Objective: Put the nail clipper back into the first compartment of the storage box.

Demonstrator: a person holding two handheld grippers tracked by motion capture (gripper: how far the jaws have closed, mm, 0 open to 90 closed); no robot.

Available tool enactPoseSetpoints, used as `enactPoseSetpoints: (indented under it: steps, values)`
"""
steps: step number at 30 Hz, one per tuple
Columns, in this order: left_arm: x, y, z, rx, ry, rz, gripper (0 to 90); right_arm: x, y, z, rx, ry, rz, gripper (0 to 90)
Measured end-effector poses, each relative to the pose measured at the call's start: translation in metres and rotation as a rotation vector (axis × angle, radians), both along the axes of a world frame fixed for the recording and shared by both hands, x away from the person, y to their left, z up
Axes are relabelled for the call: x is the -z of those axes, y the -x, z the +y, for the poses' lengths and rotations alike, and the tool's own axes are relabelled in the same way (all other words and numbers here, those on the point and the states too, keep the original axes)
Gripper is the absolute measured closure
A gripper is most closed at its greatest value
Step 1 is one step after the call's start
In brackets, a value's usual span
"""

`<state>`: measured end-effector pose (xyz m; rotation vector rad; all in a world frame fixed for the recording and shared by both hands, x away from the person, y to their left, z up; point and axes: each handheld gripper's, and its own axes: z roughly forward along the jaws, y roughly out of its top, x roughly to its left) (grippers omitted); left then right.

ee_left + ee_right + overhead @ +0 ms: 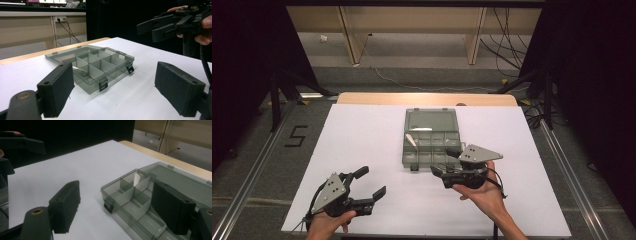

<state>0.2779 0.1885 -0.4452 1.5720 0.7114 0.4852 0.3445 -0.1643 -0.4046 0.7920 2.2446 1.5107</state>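
A smoky clear compartment box (404,154) lies open mid-table, its lid (431,120) folded flat toward the far side. A small white piece (411,139) sits in a left compartment. My right gripper (445,161) hovers at the box's near right corner, pointing left and open. In the right gripper view one pad (172,207) hangs over the compartments and the other pad (65,205) over the white sheet, with nothing held between them. My left gripper (373,182) is open near the front left, aimed at the box (117,75) from a distance and empty.
A white sheet (362,140) covers the wooden tabletop. Black latches (103,85) hang off the box's front wall. Beyond the table are floor, cables and wooden desk legs (352,35). Dark curtains flank both sides.
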Motion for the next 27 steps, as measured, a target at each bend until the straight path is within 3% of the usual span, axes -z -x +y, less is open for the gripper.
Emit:
enactPoseSetpoints:
  steps: [2, 3, 5, 14, 16, 17, 23, 25, 27]
  values:
    - [0.000, 0.000, 0.000, 0.000, 0.000, 0.000, 15.4, 0.001, 0.002, -0.001, -0.002, -0.001, 0.000, 23.8]
    - [0.000, 0.000, 0.000, 0.000, 0.000, 0.000, 15.5, 0.001, 0.002, -0.003, 0.001, -0.002, -0.022, 23.8]
    - [0.000, 0.000, 0.000, 0.001, 0.000, -0.001, 15.4, 0.002, 0.004, -0.004, 0.001, -0.009, -0.002, 23.6]
    - [0.000, 0.000, 0.000, 0.000, -0.002, 0.002, 15.5, 0.007, 0.011, -0.010, 0.008, -0.020, -0.022, 23.3]
    - [0.001, 0.000, -0.001, 0.000, -0.002, 0.003, 15.4, 0.007, 0.014, -0.011, 0.004, -0.017, -0.001, 23.1]
    - [0.000, 0.000, -0.001, -0.001, -0.003, 0.001, 15.4, 0.008, 0.014, -0.012, 0.005, -0.017, -0.019, 23.0]
    - [0.000, 0.000, -0.001, -0.001, -0.003, -0.001, 15.5, 0.012, 0.019, -0.015, 0.005, -0.022, 0.002, 22.8]
    - [0.000, 0.000, -0.001, -0.001, -0.003, -0.002, 15.5, 0.013, 0.019, -0.016, 0.015, -0.016, -0.022, 22.7]
    - [0.000, 0.000, -0.001, 0.000, -0.003, -0.003, 15.5, 0.014, 0.022, -0.018, 0.014, -0.014, -0.015, 22.7]
